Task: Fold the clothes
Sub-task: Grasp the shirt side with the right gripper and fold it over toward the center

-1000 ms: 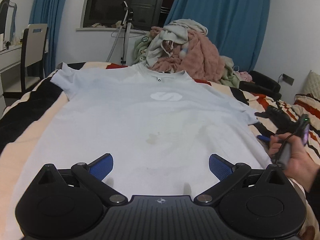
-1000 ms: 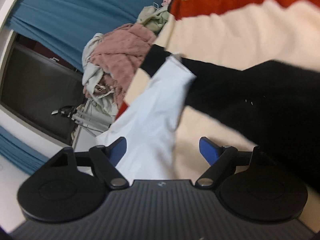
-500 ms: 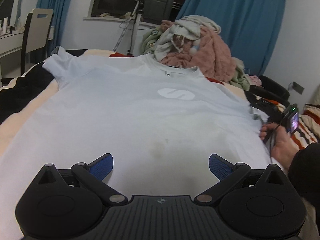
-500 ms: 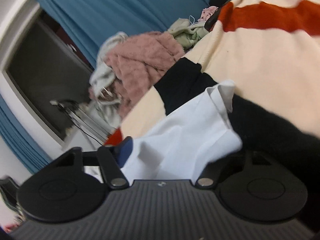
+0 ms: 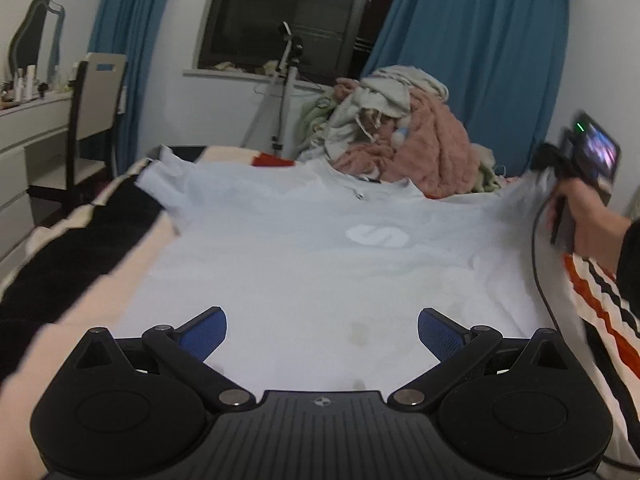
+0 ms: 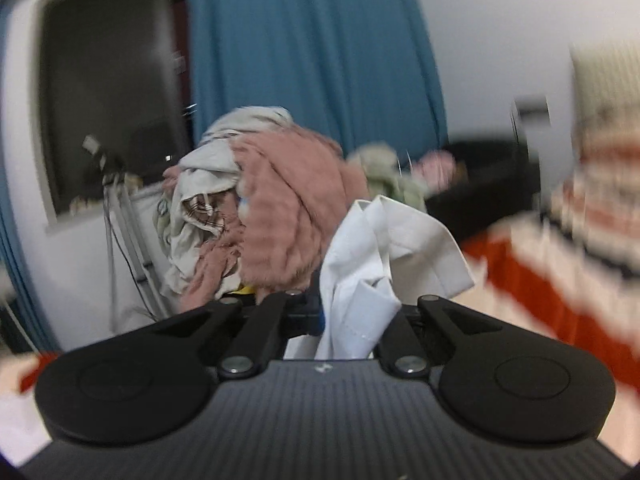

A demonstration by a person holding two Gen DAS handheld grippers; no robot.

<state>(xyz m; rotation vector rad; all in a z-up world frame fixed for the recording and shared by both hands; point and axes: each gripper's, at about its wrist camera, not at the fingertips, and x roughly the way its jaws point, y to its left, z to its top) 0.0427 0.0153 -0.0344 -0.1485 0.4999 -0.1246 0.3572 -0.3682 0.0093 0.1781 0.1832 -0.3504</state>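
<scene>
A white T-shirt [image 5: 320, 264] with a pale oval logo lies spread front-up on the striped bed. My left gripper [image 5: 322, 328] hovers open over its lower part, nothing between the blue pads [image 5: 202, 330]. At the right edge of the left wrist view a hand [image 5: 580, 216] holds my right gripper [image 5: 576, 172] raised, with the shirt's right sleeve [image 5: 520, 196] pulled up to it. In the right wrist view my right gripper [image 6: 352, 316] is closing tight, its pads pressed on the bunched white sleeve [image 6: 384, 240], which sticks up between the fingers.
A pile of pink and grey clothes [image 5: 400, 136] sits at the far end of the bed. A tripod [image 5: 286, 92] stands by the dark window. A chair [image 5: 96, 112] and white dresser [image 5: 24, 136] are at the left. The striped blanket [image 5: 600, 300] shows at the right.
The right gripper has shut on the shirt's right sleeve, rolled upright and lifted it off the bed. The left gripper has drifted over the shirt, still open.
</scene>
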